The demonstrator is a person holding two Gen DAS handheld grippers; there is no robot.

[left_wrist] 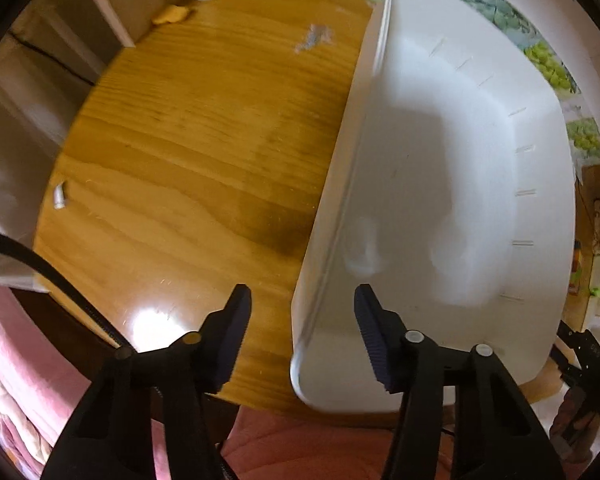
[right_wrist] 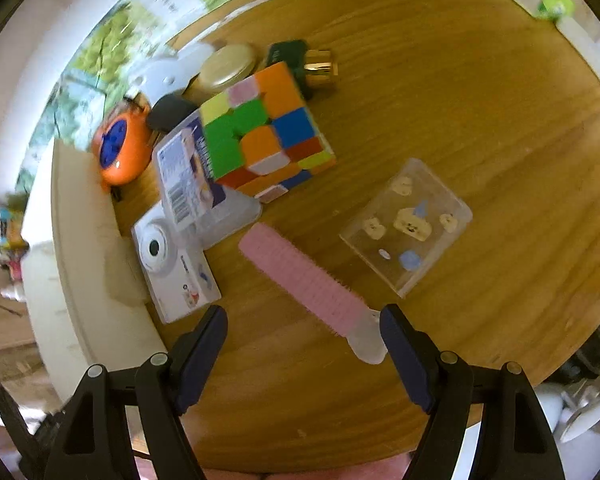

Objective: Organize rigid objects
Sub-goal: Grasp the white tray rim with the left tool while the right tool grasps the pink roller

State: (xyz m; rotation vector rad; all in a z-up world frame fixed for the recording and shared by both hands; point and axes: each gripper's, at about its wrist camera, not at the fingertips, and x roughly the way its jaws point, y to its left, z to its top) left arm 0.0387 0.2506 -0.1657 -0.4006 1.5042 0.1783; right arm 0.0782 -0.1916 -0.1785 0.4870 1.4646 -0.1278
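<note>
Wooden table (right_wrist: 420, 100): clutter crowds pink comb (right_wrist: 300, 276); both grippers' fingers (right_wrist: 404, 344) released, left straddling bin rim (left_wrist: 340, 208).

Both wrist views downward, shared table (left_wrist: 180, 140)

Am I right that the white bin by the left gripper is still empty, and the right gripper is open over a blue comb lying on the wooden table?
Nearly. The comb is pink with a clear handle, not blue; the right wrist view shows it. The rest holds: the white bin is empty, and the right gripper stands open above the comb on the wooden table.
</note>
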